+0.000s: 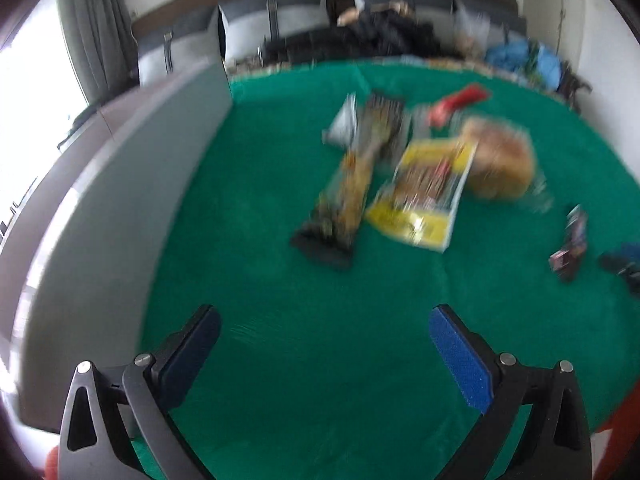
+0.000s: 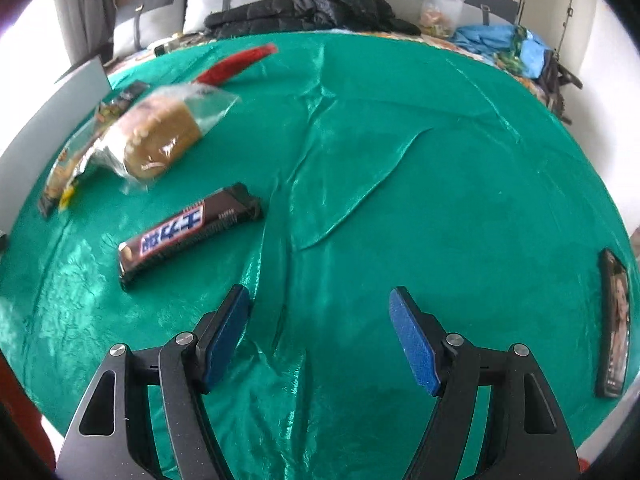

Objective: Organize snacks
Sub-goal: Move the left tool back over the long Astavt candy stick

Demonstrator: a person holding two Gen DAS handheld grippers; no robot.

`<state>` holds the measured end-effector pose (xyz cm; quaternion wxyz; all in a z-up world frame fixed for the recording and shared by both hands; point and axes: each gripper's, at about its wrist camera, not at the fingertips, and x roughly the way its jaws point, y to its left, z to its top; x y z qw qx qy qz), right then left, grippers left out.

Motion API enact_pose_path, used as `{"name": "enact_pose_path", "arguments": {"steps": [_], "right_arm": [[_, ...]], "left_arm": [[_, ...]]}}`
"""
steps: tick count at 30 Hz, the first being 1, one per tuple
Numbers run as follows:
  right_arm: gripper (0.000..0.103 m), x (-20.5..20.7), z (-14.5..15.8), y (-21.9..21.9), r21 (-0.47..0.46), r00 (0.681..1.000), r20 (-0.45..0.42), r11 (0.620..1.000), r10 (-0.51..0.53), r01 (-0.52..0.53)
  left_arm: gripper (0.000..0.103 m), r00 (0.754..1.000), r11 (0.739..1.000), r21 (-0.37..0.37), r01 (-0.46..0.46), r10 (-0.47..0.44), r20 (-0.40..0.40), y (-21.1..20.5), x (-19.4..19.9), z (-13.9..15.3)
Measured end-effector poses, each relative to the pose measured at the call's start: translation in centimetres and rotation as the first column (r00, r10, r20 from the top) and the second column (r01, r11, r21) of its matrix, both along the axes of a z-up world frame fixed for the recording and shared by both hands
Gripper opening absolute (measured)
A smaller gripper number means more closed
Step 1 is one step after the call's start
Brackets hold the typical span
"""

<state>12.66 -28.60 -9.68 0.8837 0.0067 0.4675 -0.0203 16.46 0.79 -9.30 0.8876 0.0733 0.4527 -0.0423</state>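
On green cloth (image 2: 400,160): scattered snacks (image 2: 188,232)

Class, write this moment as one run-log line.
left gripper: open, empty | right gripper: open, empty | chocolate bar: on green cloth, untouched | bagged bread: beside snack pile

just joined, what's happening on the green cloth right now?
Snack sorting, nothing picked up at this moment. A person holds two grippers over the green cloth. The left gripper is open and empty, facing a loose pile: a yellow packet, a bagged bread roll, a red packet and other wrappers, blurred. The right gripper is also open and empty; a brown chocolate bar lies on the cloth just ahead to its left, untouched. A grey bin stands at the left edge.
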Motion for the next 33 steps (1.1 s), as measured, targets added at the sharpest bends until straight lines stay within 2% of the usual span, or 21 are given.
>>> {"name": "enact_pose_path", "arguments": {"steps": [3,6,12,33], "right_arm": [[0.082,-0.1,0.0,0.4,-0.015,0.999,0.022,1.000,0.028,-0.028],[0.090,0.6,-0.2,0.6,0.000,0.998,0.033,0.999,0.054,-0.055],[0.097,1.6,-0.6,1.0,0.005,0.994,0.058,0.995,0.095,-0.096],[0.097,1.5,-0.6,1.1,0.007,0.994,0.061,0.996,0.093,-0.094]], "left_arm": [[0.103,0.999,1.000,-0.003,-0.009,0.009,-0.034,-0.1,1.1,-1.9],[0.103,0.999,0.994,-0.099,-0.037,0.036,-0.018,0.9,1.7,-2.4],[0.103,1.000,0.995,-0.095,-0.026,0.025,-0.013,1.1,2.1,-2.9],[0.103,1.000,0.995,-0.095,-0.026,0.025,-0.011,1.2,2.2,-3.1]]}}
